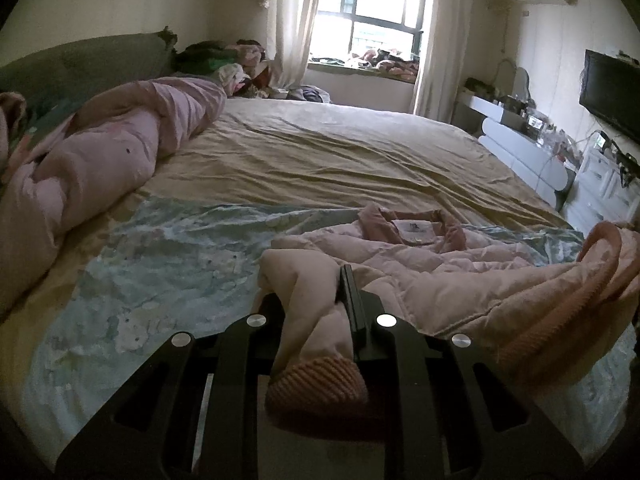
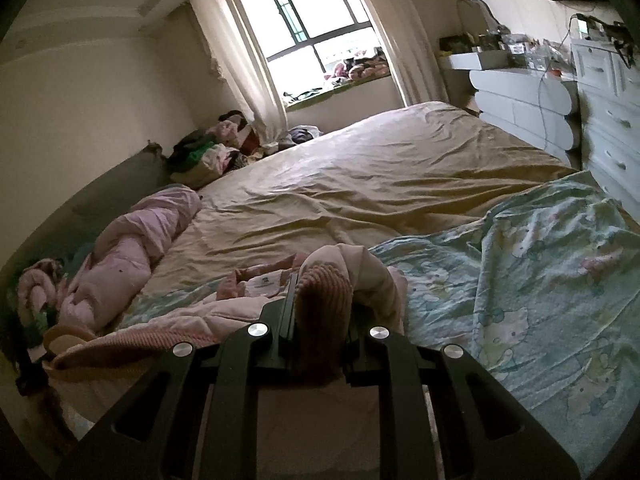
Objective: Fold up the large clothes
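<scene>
**Kid:** Jacket (image 1: 432,272), the pink puffy one, where is it?

**Me:** It lies on the bed (image 1: 340,152), on the blue cartoon blanket (image 1: 160,264), near the edge close to me. Its collar with the white label (image 1: 414,227) points away from me, toward the window (image 1: 376,4). The long way of the jacket runs side to side across the bed, from one sleeve to the other.

**Kid:** Are your jaws holding it?

**Me:** Yes. My left gripper (image 1: 332,300) has its jaws squeezed nearly closed on a sleeve, and the ribbed pink cuff (image 1: 316,380) hangs down behind them. My right gripper (image 2: 320,304) is squeezed nearly closed on the other sleeve. Its ribbed cuff (image 2: 326,292) sticks up between the jaws.

**Kid:** What can't you see?

**Me:** The bottom of the jacket is hidden under my black jaws in both views. In the left view, one left finger is covered by cloth. The front of the jacket is all bunched up, so I cannot tell if it is zipped. A rolled pink quilt (image 1: 100,160) lies well apart on the left, and its near end is cut off.
</scene>
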`<state>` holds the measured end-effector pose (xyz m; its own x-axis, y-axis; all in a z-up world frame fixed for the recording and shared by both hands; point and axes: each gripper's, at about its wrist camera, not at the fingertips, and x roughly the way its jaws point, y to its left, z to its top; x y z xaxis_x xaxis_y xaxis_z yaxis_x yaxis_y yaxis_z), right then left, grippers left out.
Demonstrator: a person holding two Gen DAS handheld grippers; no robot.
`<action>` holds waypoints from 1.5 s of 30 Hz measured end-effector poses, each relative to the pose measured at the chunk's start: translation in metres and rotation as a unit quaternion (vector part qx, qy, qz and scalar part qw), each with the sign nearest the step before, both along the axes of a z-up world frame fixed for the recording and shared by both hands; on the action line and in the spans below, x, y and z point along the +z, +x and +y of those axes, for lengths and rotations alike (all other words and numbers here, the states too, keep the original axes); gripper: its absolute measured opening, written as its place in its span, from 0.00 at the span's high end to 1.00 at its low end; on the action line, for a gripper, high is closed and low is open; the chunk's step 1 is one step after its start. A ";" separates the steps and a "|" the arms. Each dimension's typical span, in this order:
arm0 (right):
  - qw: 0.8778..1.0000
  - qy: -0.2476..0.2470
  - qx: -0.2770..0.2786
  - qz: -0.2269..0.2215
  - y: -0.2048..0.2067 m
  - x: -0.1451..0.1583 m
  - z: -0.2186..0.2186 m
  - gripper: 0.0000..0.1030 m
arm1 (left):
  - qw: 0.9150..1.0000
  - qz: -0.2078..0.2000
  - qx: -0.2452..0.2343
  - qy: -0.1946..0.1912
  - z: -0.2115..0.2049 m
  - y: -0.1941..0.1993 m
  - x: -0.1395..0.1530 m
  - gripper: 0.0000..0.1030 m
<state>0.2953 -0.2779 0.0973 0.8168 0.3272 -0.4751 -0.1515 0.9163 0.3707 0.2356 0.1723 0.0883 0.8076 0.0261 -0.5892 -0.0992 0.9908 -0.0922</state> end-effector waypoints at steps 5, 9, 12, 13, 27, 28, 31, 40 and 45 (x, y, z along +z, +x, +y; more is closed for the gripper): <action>1.000 -0.010 -0.017 0.013 0.018 -0.009 0.003 0.85 | 1.000 0.004 -0.005 0.022 -0.002 0.014 -0.003 0.88; 0.999 -0.010 -0.028 0.026 0.032 -0.016 0.005 0.85 | 1.000 0.010 0.004 0.022 0.002 0.026 -0.009 0.88; 0.999 -0.014 -0.034 0.033 0.040 -0.019 0.007 0.85 | 1.000 0.013 0.005 0.028 0.002 0.033 -0.013 0.88; 0.999 -0.016 -0.037 0.035 0.042 -0.019 0.008 0.85 | 1.000 0.013 0.007 0.025 0.003 0.035 -0.014 0.88; 0.997 -0.011 -0.041 0.060 0.069 -0.033 0.009 0.78 | 0.999 0.025 0.015 0.028 0.003 0.062 -0.031 0.87; 0.997 -0.010 -0.041 0.062 0.069 -0.033 0.009 0.77 | 0.999 0.026 0.016 0.027 0.003 0.064 -0.032 0.87; 0.997 -0.002 -0.035 0.065 0.072 -0.032 0.009 0.71 | 0.999 0.029 0.017 0.024 0.003 0.067 -0.036 0.87; 0.997 -0.041 -0.056 0.021 0.063 -0.017 0.022 0.24 | 0.999 0.032 0.010 0.017 0.003 0.073 -0.041 0.85; 0.995 -0.092 -0.025 -0.012 0.047 -0.012 0.051 0.21 | 0.999 0.035 0.005 0.019 -0.002 0.077 -0.046 0.81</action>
